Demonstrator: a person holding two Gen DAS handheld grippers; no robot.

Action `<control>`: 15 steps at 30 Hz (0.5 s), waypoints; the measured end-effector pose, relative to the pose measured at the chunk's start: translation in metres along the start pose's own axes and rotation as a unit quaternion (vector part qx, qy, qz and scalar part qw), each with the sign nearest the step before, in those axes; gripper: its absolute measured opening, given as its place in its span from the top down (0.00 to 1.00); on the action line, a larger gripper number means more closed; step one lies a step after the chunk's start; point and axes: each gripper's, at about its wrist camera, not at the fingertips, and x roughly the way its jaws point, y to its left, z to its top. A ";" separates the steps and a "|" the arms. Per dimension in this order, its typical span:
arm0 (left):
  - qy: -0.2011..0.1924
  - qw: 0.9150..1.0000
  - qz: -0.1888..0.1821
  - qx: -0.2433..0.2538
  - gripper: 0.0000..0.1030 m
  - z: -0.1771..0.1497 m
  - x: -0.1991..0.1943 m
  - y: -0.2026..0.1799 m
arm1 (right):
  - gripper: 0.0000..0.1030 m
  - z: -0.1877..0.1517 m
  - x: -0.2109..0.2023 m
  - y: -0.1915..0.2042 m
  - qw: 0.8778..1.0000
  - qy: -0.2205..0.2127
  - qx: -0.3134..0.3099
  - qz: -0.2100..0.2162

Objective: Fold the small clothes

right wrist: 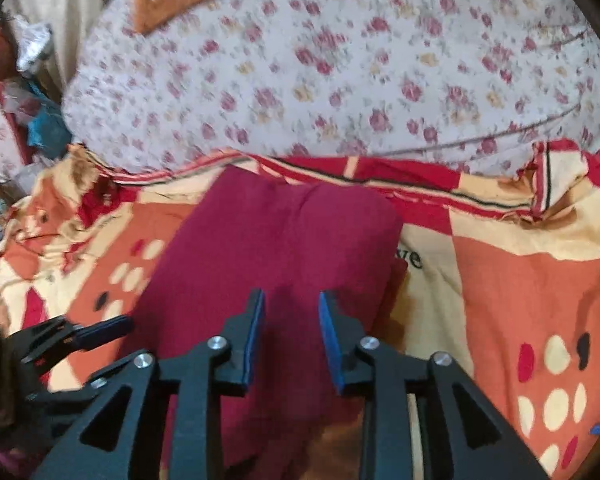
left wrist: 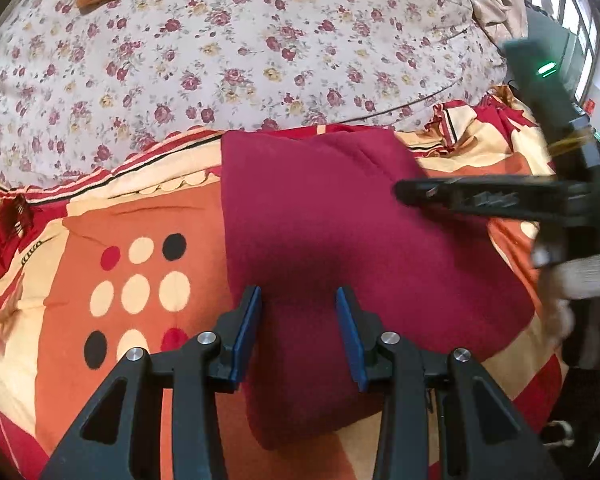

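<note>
Right wrist alone shows clutter (right wrist: pixel 24 92) beside bedspread (right wrist: pixel 520 280).

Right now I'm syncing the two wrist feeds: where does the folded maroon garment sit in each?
Left wrist: folded maroon garment centre, slightly right, beyond the open left tongs.
Right wrist: garment centre, slightly left, beyond the open right tongs.
Shared landmark: the floral quilt behind it.
</note>
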 end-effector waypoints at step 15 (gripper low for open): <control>-0.001 1.000 -0.006 -0.010 0.83 -0.001 0.002 0.001 | 0.66 -0.031 -0.027 -0.006 1.000 -0.003 0.013 0.013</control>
